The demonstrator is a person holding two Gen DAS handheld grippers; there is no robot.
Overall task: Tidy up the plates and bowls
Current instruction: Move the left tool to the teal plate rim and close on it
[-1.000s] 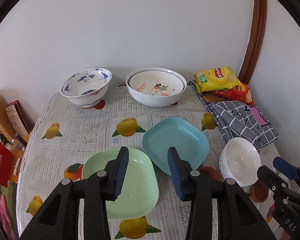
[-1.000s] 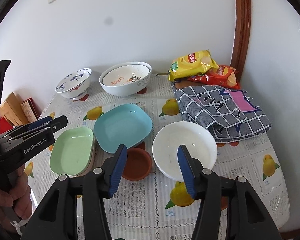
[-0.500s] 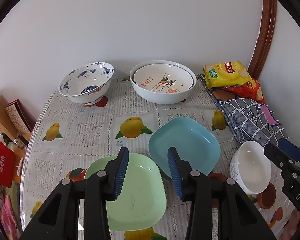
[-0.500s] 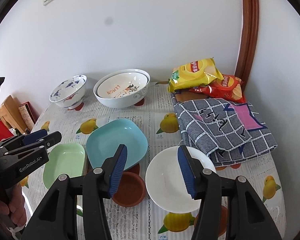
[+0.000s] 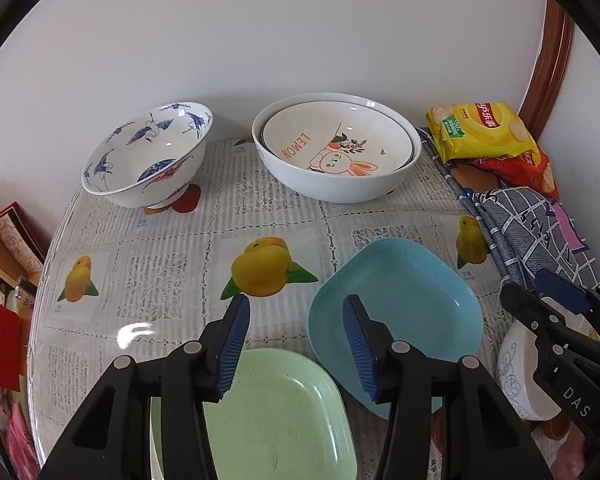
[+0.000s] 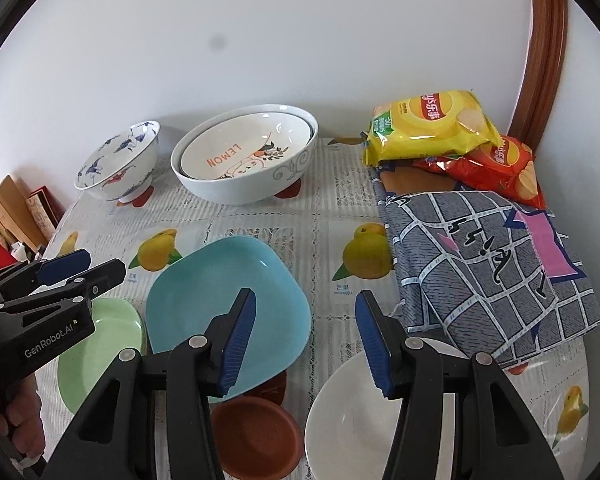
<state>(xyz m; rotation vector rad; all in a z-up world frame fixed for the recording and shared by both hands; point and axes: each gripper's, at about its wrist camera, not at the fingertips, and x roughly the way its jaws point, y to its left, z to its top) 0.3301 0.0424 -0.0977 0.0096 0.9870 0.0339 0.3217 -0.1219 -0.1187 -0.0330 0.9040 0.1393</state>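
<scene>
My left gripper [image 5: 296, 320] hovers over the far edge of a pale green square plate [image 5: 276, 412]; its jaws are opening and nothing is between them. Just right of it lies a blue square plate [image 5: 404, 312], resting partly on a brown saucer [image 6: 256, 436]. My right gripper [image 6: 306, 320] stands open and empty above the gap between the blue plate [image 6: 220, 312] and a white bowl [image 6: 352, 412]. At the back stand a blue-and-white patterned bowl [image 5: 148, 152] and a "LEMON" bowl nested in a larger white bowl [image 5: 336, 148].
A yellow chip bag [image 6: 432, 124] and a red one [image 6: 496, 164] lie at the back right on a grey checked cloth [image 6: 492, 264]. Books and red packaging [image 5: 0, 344] stand beyond the table's left edge. A wall closes off the back.
Both grippers have moved forward and lower over the table, so the plates sit nearer. The left jaws have spread a little wider; the right jaws look unchanged.
</scene>
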